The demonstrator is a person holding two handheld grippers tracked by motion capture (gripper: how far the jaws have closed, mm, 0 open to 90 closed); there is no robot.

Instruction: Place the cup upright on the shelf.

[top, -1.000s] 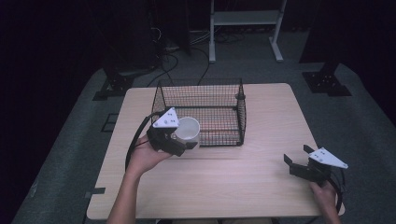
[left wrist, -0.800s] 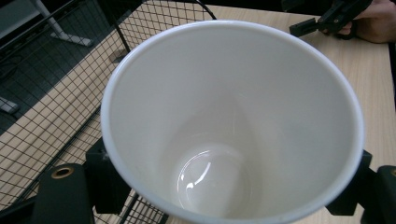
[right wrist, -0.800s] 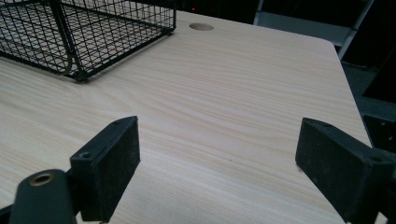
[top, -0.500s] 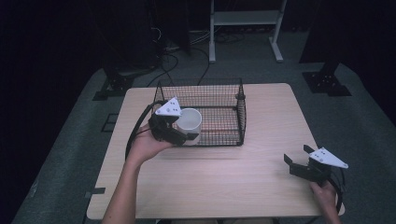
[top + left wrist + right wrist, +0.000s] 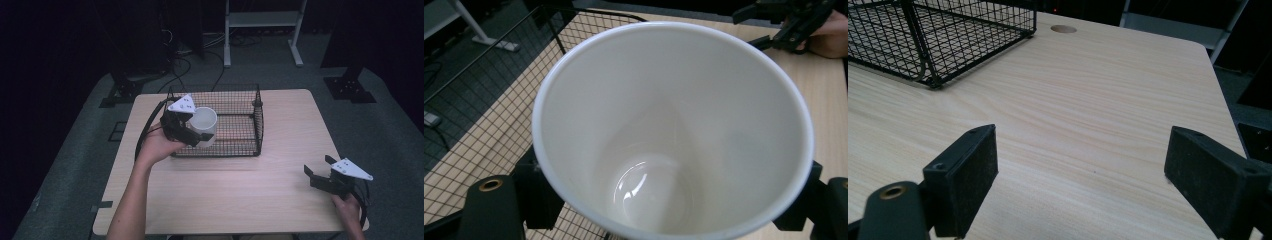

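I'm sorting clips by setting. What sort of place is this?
Probably a lab or studio set up for recording, not a home. A bare light wooden table stands on grey carpet amid dark surroundings, loose cables trail across the floor behind it, and a white metal stand frame rises at the back.

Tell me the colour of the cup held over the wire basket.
White, inside and out; the cup shows best in the left gripper view.
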